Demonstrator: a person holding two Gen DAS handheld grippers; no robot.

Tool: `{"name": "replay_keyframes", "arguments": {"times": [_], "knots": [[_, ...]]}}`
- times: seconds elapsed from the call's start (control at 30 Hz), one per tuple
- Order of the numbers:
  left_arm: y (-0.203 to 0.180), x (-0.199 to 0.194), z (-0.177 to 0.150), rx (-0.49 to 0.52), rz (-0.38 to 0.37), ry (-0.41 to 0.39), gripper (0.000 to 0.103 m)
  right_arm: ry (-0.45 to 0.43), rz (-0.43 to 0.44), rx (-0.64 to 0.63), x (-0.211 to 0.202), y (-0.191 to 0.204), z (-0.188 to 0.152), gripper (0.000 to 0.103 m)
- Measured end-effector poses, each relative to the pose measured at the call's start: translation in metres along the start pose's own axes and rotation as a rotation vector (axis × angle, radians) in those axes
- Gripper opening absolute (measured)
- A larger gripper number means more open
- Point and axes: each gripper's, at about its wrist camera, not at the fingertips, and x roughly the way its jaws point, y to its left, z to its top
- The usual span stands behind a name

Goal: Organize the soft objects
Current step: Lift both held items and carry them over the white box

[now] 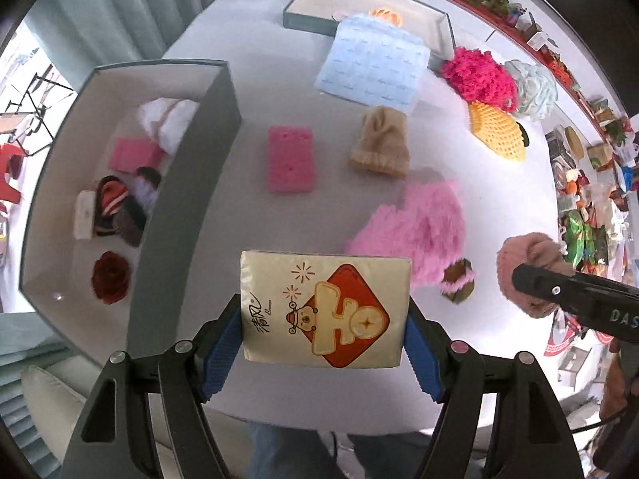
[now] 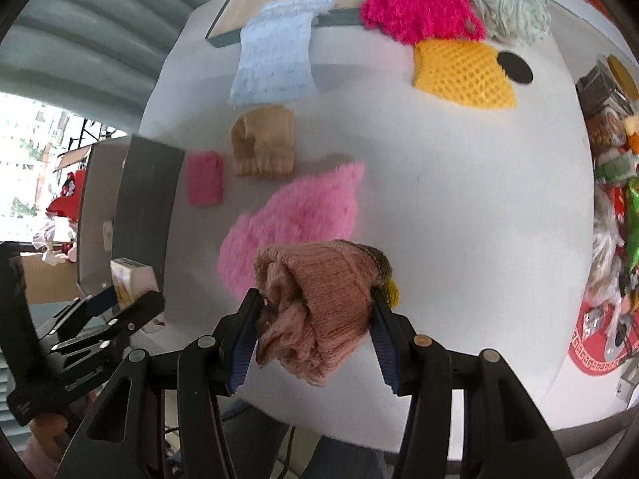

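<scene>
The left gripper (image 1: 324,353) has its jaws clamped on a cream tissue packet with a red diamond print (image 1: 325,313), held above the white bench (image 1: 255,92) beside the grey open box (image 1: 187,183). The right gripper (image 2: 313,337) grips a dusty-pink knitted bundle (image 2: 315,303) over the bench's near edge, just in front of a fluffy pink cloth (image 2: 295,215). A pink sponge (image 1: 290,159) and a beige knitted piece (image 1: 381,141) lie farther back.

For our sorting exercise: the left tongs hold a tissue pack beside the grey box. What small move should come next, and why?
Probably carry the tissue pack leftward over the grey box wall. The left tongs already grip it, and the box already holds soft items.
</scene>
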Motion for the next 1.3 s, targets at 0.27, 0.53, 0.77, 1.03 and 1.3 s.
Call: {"name": "replay_keyframes", "arguments": {"times": [0.27, 0.53, 0.77, 1.03, 1.3], "knots": [[0.023, -0.02, -0.015, -0.093, 0.035, -0.058, 0.075, 0.042, -0.003, -0.111, 0.007, 0.035, -0.021, 0.056], [0.078, -0.05, -0.031, -0.199, 0.074, -0.12, 0.075, 0.033, 0.003, -0.21, 0.01, 0.08, -0.016, 0.056], [0.127, -0.062, -0.032, -0.24, 0.09, -0.161, 0.075, 0.007, 0.01, -0.23, 0.014, 0.124, -0.011, 0.056], [0.185, -0.057, -0.025, -0.222, 0.106, -0.15, 0.075, -0.007, 0.002, -0.218, 0.03, 0.182, -0.004, 0.056], [0.226, -0.037, -0.023, -0.204, 0.099, -0.111, 0.075, 0.003, -0.038, -0.258, 0.051, 0.242, 0.001, 0.056]]}}
